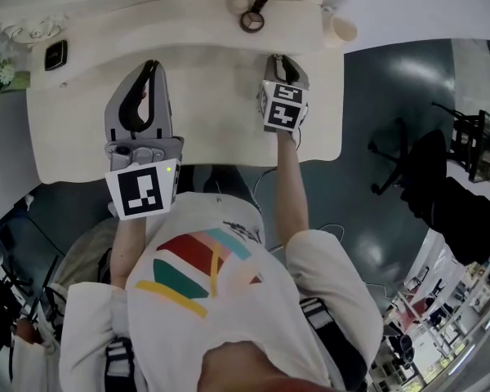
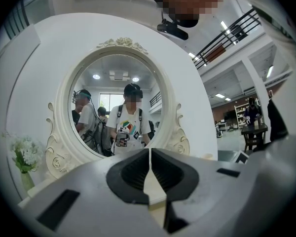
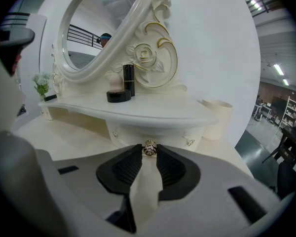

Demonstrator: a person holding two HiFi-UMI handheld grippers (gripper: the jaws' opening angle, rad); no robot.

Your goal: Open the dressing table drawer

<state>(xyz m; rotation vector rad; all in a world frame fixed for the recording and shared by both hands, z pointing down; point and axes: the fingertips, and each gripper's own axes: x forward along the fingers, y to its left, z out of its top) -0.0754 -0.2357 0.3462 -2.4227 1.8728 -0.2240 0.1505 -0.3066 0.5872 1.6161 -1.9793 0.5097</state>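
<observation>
My right gripper pinches the gold knob of the closed drawer at the dressing table's back edge. My left gripper is pressed together, empty. Next, I judge, a straight pull.

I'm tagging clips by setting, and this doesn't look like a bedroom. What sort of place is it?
Probably a large open workspace or showroom hall, not a home: the dressing table stands on a grey floor near an office chair, with a mezzanine railing and strip lights overhead.
</observation>
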